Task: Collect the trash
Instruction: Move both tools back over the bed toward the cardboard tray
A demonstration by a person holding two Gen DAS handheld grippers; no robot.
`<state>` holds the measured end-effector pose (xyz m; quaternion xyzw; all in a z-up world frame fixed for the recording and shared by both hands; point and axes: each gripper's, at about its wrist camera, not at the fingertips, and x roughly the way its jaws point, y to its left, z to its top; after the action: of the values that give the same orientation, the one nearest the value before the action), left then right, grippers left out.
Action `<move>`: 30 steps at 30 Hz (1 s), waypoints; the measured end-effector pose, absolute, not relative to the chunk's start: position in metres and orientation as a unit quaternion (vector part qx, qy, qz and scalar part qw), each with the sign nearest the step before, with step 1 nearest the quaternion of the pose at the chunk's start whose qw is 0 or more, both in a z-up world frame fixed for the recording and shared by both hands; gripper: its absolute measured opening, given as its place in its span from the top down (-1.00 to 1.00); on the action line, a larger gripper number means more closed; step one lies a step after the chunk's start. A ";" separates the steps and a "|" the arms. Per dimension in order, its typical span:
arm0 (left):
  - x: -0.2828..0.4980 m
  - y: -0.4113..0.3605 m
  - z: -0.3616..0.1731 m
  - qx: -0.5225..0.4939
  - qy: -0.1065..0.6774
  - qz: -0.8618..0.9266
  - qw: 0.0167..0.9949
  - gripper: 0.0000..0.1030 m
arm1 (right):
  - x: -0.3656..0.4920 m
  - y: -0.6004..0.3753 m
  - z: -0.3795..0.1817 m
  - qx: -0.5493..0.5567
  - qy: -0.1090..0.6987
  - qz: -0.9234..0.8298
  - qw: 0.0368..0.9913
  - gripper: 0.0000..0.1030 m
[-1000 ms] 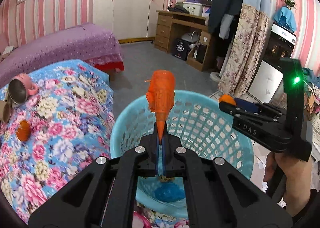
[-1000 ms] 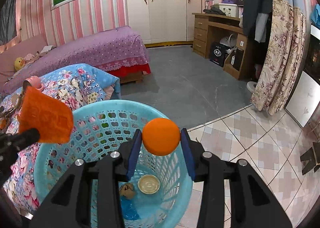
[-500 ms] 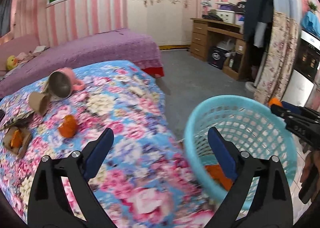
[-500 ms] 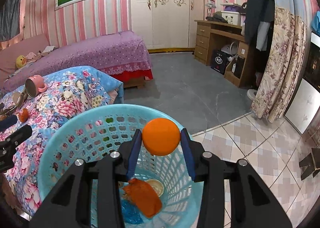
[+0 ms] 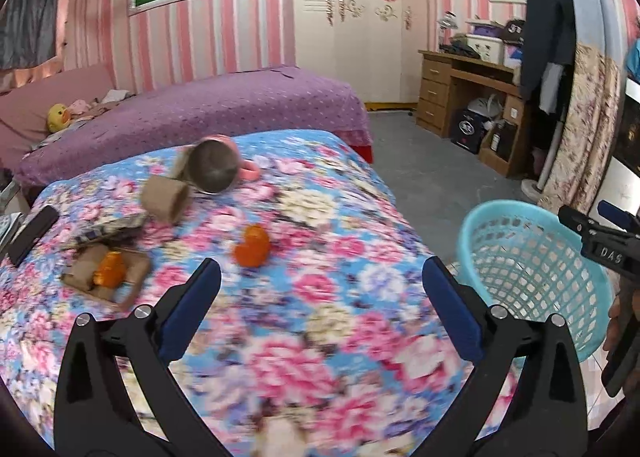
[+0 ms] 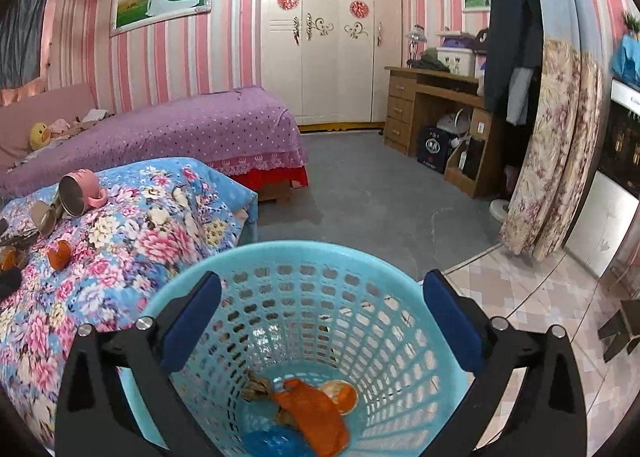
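With both our left gripper (image 5: 320, 297) and right gripper (image 6: 322, 309) opening empty, we risk crushing the orange peel (image 5: 251, 245) on the soft quilt (image 5: 320, 357).

White letters "DAS" on the black body of the right claw (image 5: 591, 217), no other text legible

Left gripper (image 5: 320, 289) over floral bedspread (image 5: 320, 357), orange peel (image 5: 252, 245) just ahead, cup (image 5: 212, 171) beyond, basket (image 5: 536, 277) to its right, right gripper (image 6: 322, 309) above basket, wrapper (image 6: 316, 417) inside below
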<state>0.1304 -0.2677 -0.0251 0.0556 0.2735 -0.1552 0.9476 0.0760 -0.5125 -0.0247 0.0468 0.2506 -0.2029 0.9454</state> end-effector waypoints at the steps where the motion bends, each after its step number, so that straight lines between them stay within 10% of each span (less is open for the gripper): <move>1: 0.132 -0.259 -0.022 0.055 0.271 -0.149 0.949 -0.89 | 0.080 -0.505 -0.023 0.040 0.249 -0.203 0.946 -0.92; 30: 0.202 -0.054 -0.050 0.014 0.327 -0.034 0.944 -0.89 | 0.195 -0.326 -0.031 0.006 0.279 -0.100 0.955 -0.92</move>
<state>0.2023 -0.0545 -0.0500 0.0143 0.3273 -0.0344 0.9442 0.1950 -0.3265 -0.0313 0.0064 0.2786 -0.1002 0.9551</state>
